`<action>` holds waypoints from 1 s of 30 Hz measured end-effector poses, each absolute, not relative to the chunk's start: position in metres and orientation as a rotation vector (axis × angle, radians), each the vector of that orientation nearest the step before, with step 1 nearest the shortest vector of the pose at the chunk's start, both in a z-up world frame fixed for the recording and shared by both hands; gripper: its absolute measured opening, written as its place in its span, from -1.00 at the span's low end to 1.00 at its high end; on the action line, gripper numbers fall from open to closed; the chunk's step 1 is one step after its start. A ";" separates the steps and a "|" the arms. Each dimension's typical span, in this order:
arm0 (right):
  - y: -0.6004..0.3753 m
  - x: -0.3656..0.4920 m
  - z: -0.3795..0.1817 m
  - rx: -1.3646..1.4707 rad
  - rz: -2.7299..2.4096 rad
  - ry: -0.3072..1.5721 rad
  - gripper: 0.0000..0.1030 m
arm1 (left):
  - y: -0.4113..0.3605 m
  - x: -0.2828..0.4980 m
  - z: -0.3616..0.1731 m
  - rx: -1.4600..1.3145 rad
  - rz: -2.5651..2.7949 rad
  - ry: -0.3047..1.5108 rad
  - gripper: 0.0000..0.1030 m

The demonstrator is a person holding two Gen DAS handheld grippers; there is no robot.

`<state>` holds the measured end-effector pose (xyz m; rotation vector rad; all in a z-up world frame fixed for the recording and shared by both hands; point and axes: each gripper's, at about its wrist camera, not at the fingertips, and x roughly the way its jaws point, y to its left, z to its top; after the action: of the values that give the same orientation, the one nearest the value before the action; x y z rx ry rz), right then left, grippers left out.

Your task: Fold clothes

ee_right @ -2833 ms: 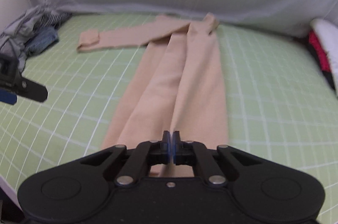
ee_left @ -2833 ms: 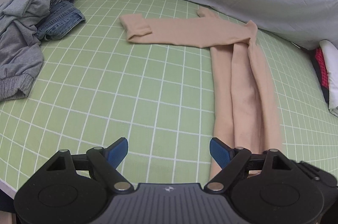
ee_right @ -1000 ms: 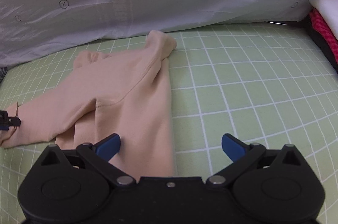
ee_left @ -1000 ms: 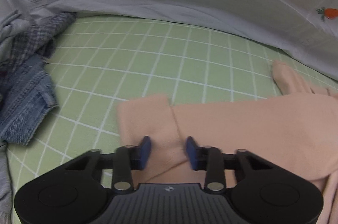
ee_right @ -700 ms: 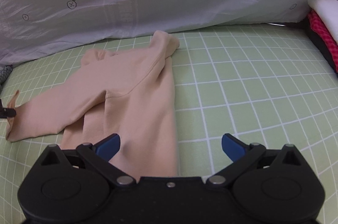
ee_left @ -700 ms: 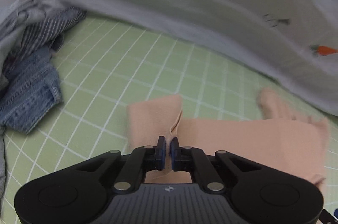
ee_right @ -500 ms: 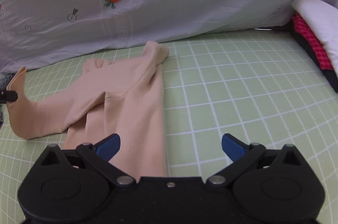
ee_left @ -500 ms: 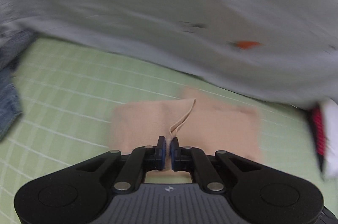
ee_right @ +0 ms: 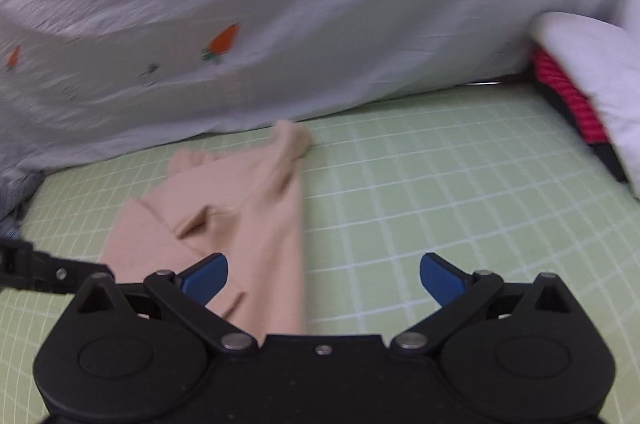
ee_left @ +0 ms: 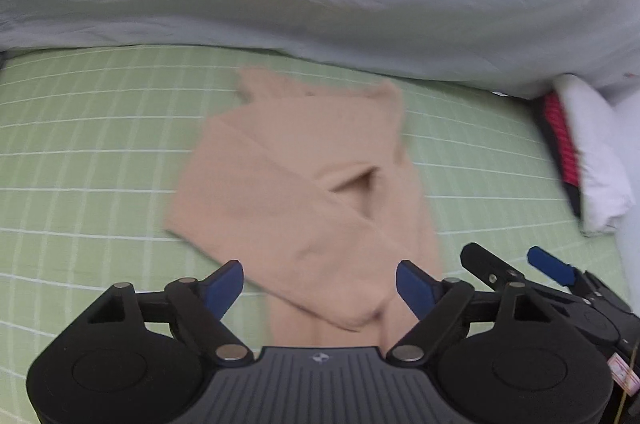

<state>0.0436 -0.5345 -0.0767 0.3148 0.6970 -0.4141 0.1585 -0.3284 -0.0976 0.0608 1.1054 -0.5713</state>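
Note:
A beige long-sleeved garment (ee_left: 280, 160) lies on the green grid mat (ee_left: 80, 164). Its sleeve (ee_left: 320, 248) is folded diagonally across the body, the cuff end nearest me. My left gripper (ee_left: 318, 266) hovers just above that cuff. Its jaws are opening wide and the cloth lies loose below them, untouched by the pads. To its right my right gripper (ee_left: 500, 251) stands open over the mat. In the right wrist view the garment (ee_right: 256, 224) reaches under the left finger of the right gripper (ee_right: 324, 258), which holds nothing. One finger (ee_right: 60, 274) of the left gripper shows at the left edge.
A white quilt (ee_left: 320, 4) printed with carrots walls off the back of the mat. A folded stack of white and red-checked clothes (ee_left: 592, 164) sits at the right edge. Grey-blue clothes (ee_right: 12, 208) show at the far left.
The left gripper shut on the sleeve cuff, carried it to the right over the garment's body, then let go and opened. The right gripper stayed open and rose a little.

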 end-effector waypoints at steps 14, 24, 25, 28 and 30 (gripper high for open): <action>-0.484 0.122 -0.114 0.194 -0.080 0.939 -0.75 | -0.285 0.201 -0.143 0.109 -0.368 1.261 0.64; -0.474 0.063 -0.071 0.265 -0.062 0.820 -0.91 | -0.283 0.150 -0.087 0.096 -0.423 1.123 0.64; -0.472 0.053 -0.070 0.284 -0.066 0.819 -0.91 | -0.282 0.142 -0.082 0.097 -0.430 1.114 0.64; -0.469 0.024 -0.069 0.342 -0.088 0.824 -0.91 | -0.281 0.114 -0.074 0.109 -0.441 1.104 0.64; -0.470 0.005 -0.070 0.392 -0.106 0.826 -0.91 | -0.281 0.096 -0.072 0.116 -0.454 1.112 0.64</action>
<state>0.0051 -0.4699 -0.0697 0.3919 0.8257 -0.1059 0.0963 -0.2809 -0.0723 0.1164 1.1116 -0.4542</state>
